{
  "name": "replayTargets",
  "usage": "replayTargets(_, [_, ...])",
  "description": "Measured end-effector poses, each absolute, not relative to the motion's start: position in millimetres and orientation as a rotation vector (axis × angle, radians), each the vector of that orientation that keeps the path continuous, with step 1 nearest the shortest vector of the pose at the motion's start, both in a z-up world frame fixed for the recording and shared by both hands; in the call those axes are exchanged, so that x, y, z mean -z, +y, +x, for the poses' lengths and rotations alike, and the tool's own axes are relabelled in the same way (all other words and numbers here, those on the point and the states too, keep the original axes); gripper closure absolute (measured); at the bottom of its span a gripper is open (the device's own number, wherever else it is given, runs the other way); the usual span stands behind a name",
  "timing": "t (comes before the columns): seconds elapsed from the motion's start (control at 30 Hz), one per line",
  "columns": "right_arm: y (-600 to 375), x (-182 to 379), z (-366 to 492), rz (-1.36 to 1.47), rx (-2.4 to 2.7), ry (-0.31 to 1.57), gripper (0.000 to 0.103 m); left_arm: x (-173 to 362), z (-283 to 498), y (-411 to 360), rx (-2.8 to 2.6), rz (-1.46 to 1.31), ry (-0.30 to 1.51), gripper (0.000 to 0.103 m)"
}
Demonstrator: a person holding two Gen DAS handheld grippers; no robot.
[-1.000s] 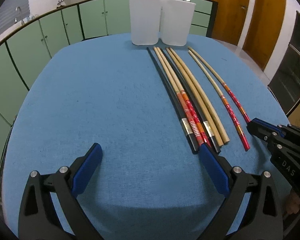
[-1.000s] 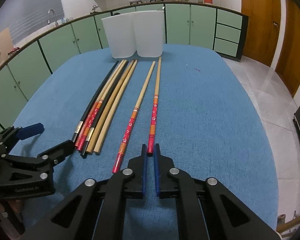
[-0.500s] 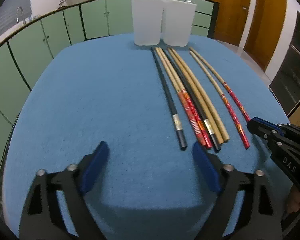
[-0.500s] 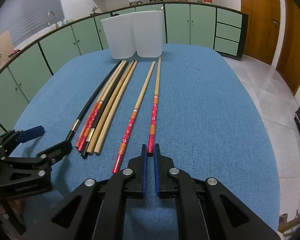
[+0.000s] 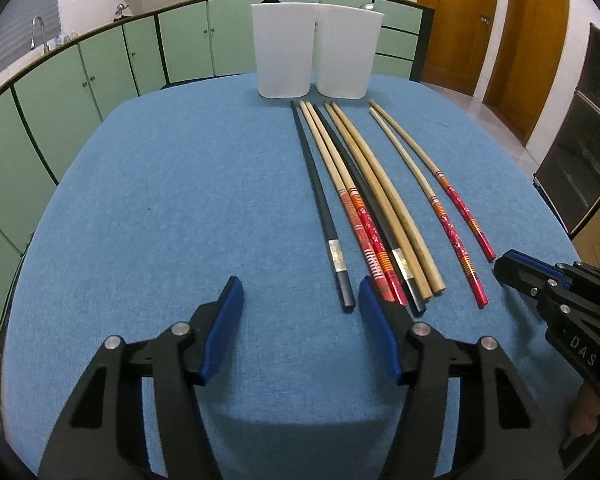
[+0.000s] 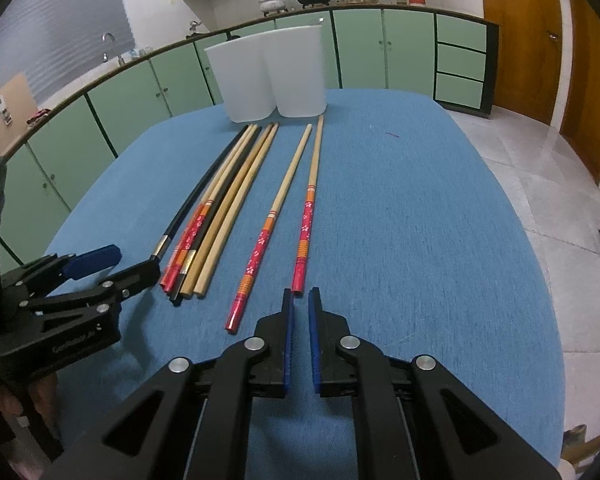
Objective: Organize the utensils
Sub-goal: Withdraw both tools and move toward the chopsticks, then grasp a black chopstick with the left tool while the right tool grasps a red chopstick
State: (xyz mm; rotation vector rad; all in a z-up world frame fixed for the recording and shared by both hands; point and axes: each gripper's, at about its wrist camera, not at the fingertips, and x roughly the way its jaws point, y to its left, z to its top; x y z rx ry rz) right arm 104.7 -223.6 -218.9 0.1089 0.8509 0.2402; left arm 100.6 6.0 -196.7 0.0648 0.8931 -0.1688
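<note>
Several long chopsticks lie side by side on the blue table (image 5: 160, 200). A black chopstick (image 5: 320, 200) lies a little apart on the left of a bundle (image 5: 376, 216) of red-patterned, black and plain bamboo ones. My left gripper (image 5: 300, 292) has its jaws closing, and the black chopstick's near end lies between them by the right finger (image 5: 374, 312), untouched. Two red-ended chopsticks (image 6: 304, 224) lie apart on the right. My right gripper (image 6: 301, 294) is shut and empty, its tips just short of the nearer red end. Both grippers show in each other's view: left gripper (image 6: 128, 266), right gripper (image 5: 504, 264).
Two white containers (image 5: 284, 52) (image 5: 346, 52) stand side by side at the table's far edge, just beyond the chopstick tips. Green cabinets (image 5: 100, 64) curve around behind. Bare blue cloth lies left of the chopsticks. A tiled floor (image 6: 540, 168) and wooden doors are on the right.
The left gripper's jaws have narrowed a good deal. The black chopstick has slid left, away from the bundle. The right gripper has stayed where it was, shut.
</note>
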Motion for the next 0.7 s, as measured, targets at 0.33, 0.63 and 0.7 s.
replayTargets(0.33, [-223, 219, 103, 0.105, -0.254, 0.854, 0.095, 197, 101, 9, 0.169, 0.063, 0.892, 0.044])
replayTargets(0.63, [-215, 221, 121, 0.088, -0.219, 0.871, 0.094, 197, 104, 8, 0.162, 0.058, 0.897, 0.044])
replayTargets(0.7, [-214, 221, 123, 0.085, -0.209, 0.874, 0.095, 197, 105, 6, 0.164, 0.06, 0.898, 0.047])
